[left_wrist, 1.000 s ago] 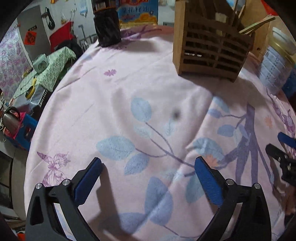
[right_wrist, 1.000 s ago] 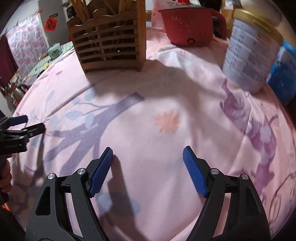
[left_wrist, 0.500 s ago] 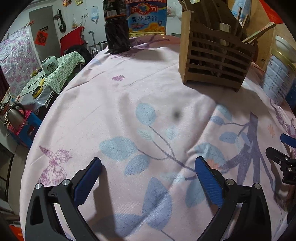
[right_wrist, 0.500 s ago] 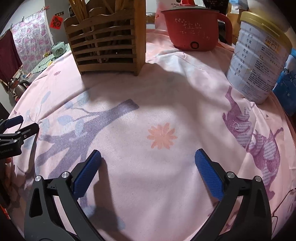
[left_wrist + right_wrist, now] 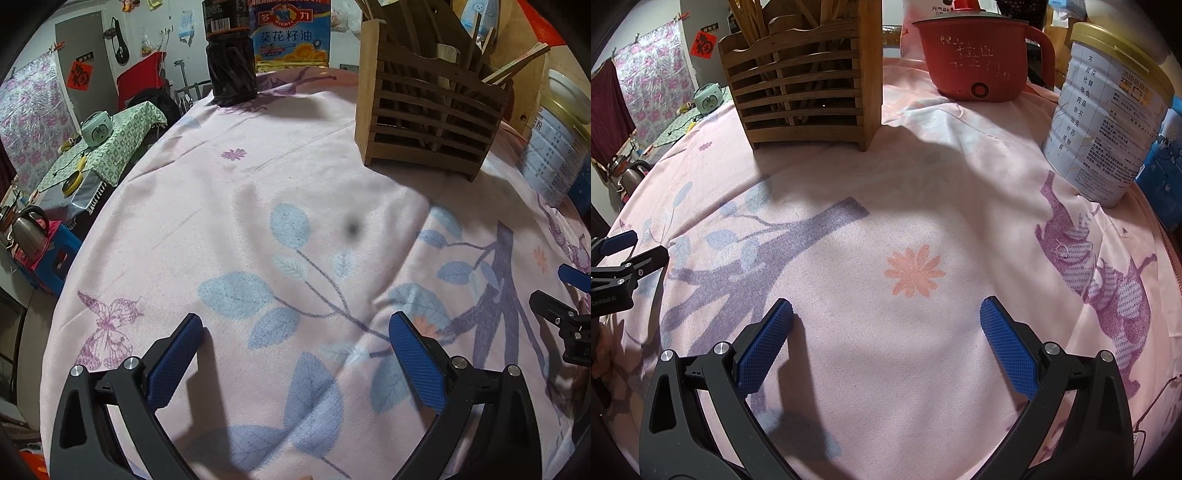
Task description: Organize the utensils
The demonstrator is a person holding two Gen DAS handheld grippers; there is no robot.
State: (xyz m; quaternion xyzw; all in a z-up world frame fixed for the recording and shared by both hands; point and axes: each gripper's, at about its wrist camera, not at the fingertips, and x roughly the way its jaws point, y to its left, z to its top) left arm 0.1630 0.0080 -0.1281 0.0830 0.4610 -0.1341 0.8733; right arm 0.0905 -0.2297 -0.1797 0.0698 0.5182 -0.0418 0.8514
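Left gripper (image 5: 295,328), jaws spread and empty, hovers low over the near left part of the tablecloth (image 5: 258,192). A dark bottle (image 5: 231,55) and an oil tin (image 5: 291,33) stand at the far left edge. The slatted wooden utensil holder (image 5: 805,81), chopsticks (image 5: 746,16) upright inside, stands toward the far edge at centre; no loose utensil lies on the cloth in either view. Right gripper (image 5: 886,314), likewise spread and empty, hovers over the near centre. A red electric pot (image 5: 975,62) and a powder can (image 5: 1108,110) occupy the far right edge. The chopsticks are probably light, stiff and smooth; pinching across the upper shafts should hold best.
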